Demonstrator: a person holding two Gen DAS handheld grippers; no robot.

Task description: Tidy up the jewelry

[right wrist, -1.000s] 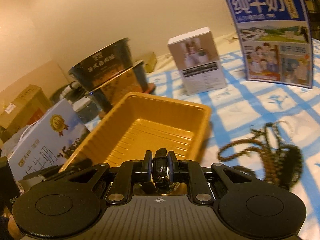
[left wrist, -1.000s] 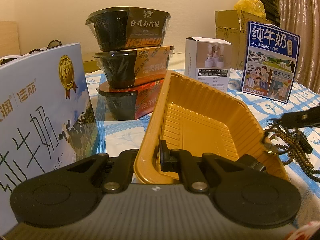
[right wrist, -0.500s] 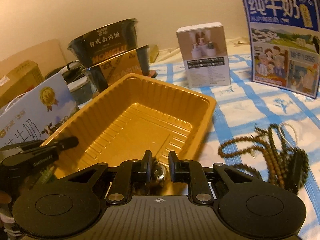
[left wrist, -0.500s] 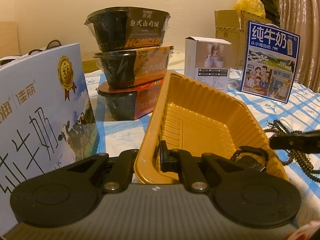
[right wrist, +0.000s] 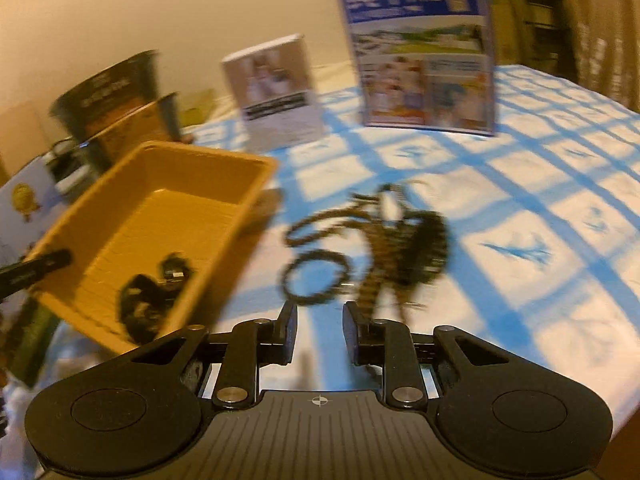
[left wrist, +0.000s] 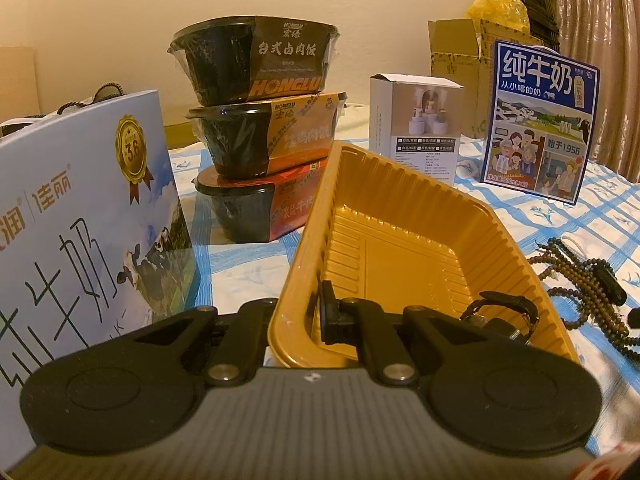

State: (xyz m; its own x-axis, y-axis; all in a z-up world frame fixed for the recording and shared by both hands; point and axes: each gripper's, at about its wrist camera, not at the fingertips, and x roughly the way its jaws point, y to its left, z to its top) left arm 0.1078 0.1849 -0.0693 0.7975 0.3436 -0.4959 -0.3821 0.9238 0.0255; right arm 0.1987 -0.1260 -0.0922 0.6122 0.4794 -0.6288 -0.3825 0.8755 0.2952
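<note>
Where boxes stand, blue-checked tablecloth [left wrist: 248, 276].

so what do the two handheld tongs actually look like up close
Both look alike. The left tongs and right tongs are matte black, each with two flat, squarish fingers on angled linkage arms held by silver rivets. Behind sit two big round black discs, one per side, and a grey ribbed body bearing a small white crosshair mark. No cables, sleeves or hands show in either view.
</note>
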